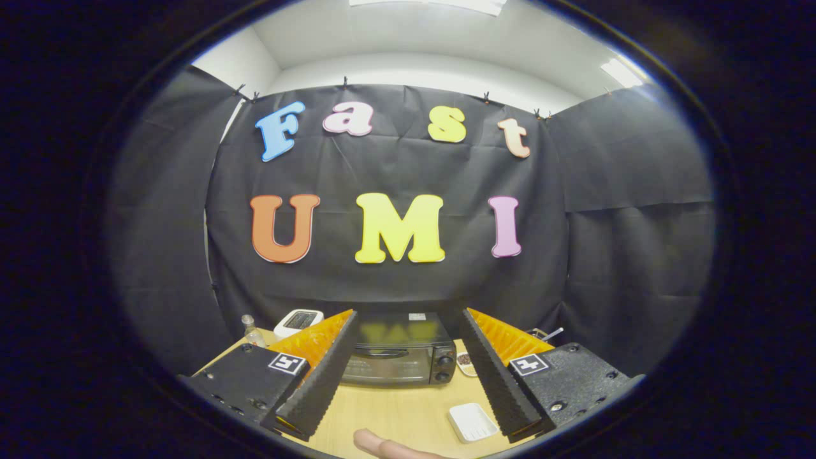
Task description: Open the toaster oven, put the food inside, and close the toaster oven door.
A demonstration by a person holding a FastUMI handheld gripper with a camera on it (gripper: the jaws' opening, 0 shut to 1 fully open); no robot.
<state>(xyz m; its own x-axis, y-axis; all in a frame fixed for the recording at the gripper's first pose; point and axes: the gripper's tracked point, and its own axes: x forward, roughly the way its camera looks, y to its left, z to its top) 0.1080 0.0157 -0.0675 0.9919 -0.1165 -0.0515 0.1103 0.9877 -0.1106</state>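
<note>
Two gripper fingers [331, 366] stand wide apart above a pale wooden table [395, 408], holding nothing, with the black toaster oven [398, 350] framed in the gap beyond them. The gripper [408, 373] hangs clear of the tabletop. The oven sits at the far side of the table against the black cloth wall, its glass door shut, a dark handle [381, 352] running across the top of the door and two round knobs [443, 368] stacked at its right end. A small white rectangular tray [472, 422] lies on the near part of the table, just inside the right finger and well apart from the oven; what it holds, if anything, cannot be told. A small round dish [465, 363] with something dark in it (too small to identify) sits just right of the oven, partly hidden by the right finger. To the far left, past the left finger, stands a white appliance with a dark top [298, 320], and beside it a small clear bottle [252, 331]. A fingertip [382, 444] of a person's hand shows at the near edge of the table, between the two gripper fingers.
</note>
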